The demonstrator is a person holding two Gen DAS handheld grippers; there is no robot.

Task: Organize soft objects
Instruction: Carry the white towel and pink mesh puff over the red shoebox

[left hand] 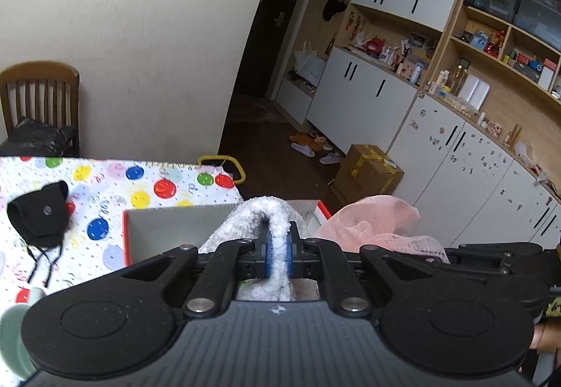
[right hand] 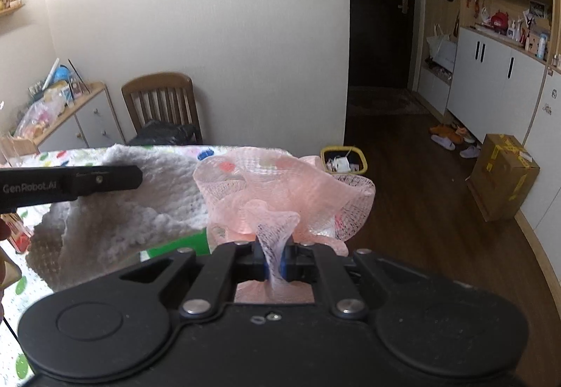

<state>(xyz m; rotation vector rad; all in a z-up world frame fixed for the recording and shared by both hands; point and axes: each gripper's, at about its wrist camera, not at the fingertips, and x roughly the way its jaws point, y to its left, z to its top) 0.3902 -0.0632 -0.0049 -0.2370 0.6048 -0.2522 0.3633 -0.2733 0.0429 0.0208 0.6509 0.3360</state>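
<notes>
My left gripper (left hand: 277, 253) is shut on a fluffy white towel (left hand: 263, 215) and holds it above an open cardboard box (left hand: 168, 229) with a red-orange rim. My right gripper (right hand: 275, 262) is shut on a pink mesh bath pouf (right hand: 280, 190), lifted beside the towel. The pouf also shows in the left wrist view (left hand: 375, 222), to the right of the towel. The towel (right hand: 140, 211) and the left gripper's side (right hand: 70, 183) show at the left of the right wrist view. A black pouch (left hand: 40, 215) with cords lies on the polka-dot tablecloth (left hand: 115, 183).
A wooden chair (right hand: 161, 103) with a black bag stands behind the table. A yellow-rimmed bin (right hand: 343, 159) sits on the floor past the table edge. A taped cardboard box (right hand: 505, 173) and slippers lie by the white cabinets. A pale green cup (left hand: 14, 334) is at the left edge.
</notes>
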